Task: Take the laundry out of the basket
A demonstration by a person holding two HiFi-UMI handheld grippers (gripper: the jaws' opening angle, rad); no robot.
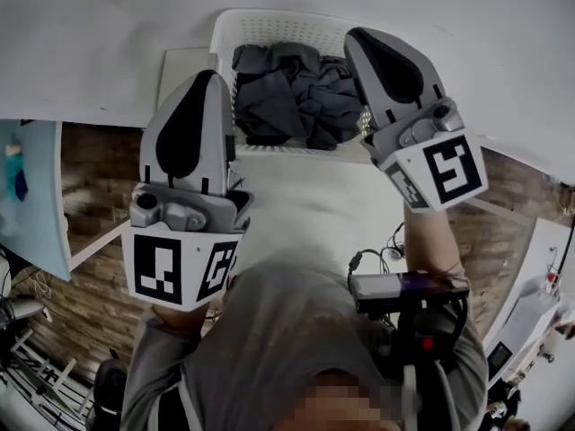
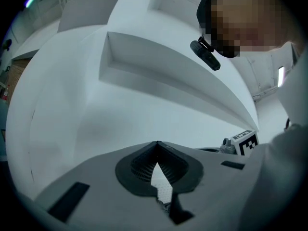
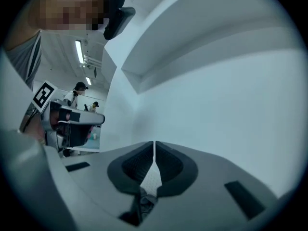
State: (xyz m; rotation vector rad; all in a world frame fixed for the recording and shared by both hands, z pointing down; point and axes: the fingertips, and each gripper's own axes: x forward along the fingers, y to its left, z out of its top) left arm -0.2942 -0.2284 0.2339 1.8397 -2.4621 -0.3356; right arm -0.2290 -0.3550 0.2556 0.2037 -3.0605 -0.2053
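White laundry basket (image 1: 269,21) being flanked by closed grippers.
Inside, dark laundry (image 1: 289,95) is being bracketed: empty left gripper (image 1: 209,75) beside the left wall, empty right gripper (image 1: 356,36) over the right rim.

Head view steeply down over basket (image 1: 269,23); gripper views face walls (image 2: 72,105)

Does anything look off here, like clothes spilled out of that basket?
Nothing stands out. The dark laundry lies crumpled inside the white basket, with none over the rim where it shows; the right gripper hides one corner. It and the left gripper are both shut and empty.
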